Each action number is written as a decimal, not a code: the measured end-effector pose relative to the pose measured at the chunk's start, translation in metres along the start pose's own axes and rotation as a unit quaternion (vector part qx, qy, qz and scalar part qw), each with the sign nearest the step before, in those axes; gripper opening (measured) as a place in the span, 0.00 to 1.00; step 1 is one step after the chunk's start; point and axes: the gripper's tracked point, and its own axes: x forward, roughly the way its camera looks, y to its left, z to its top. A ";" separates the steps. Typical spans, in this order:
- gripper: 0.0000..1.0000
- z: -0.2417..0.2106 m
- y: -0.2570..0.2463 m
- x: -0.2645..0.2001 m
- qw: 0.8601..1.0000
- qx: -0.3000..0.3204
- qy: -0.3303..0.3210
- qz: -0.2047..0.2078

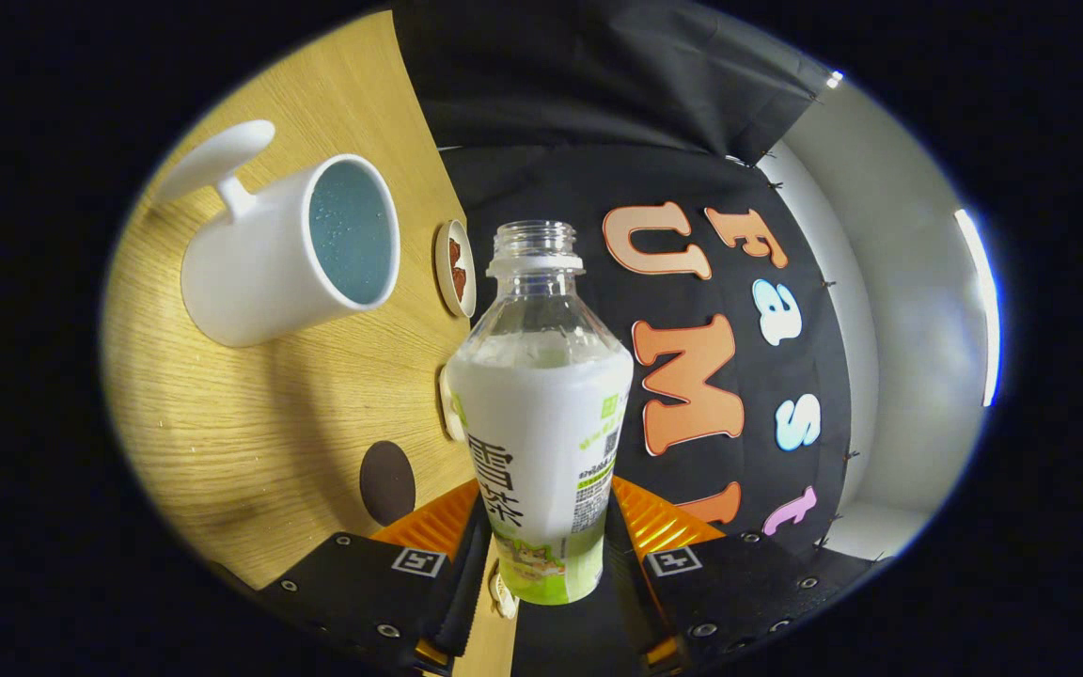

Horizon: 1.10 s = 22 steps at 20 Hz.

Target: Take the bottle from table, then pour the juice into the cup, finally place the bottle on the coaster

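Gripper (541, 536) clenched on uncapped bottle (541, 414), seemingly tilted; white cup (288, 254) beyond on table (250, 432), dark coaster (386, 482) near fingers.

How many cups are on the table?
1. The cup stands on the table, beyond the claw, which grips the bottle. Others may be hidden.

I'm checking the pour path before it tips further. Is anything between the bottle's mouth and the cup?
Nothing visible stands between them. The claw is shut on the bottle, whose open mouth is beside the cup, with bare table in the gap. A small dish lies beyond the cup, off that path.
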 end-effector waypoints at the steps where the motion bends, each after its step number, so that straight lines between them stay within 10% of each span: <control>1: 0.63 0.003 -0.001 0.000 1.000 -0.010 -0.003 -0.002; 22: 0.63 0.003 0.003 0.001 0.995 -0.094 -0.004 -0.013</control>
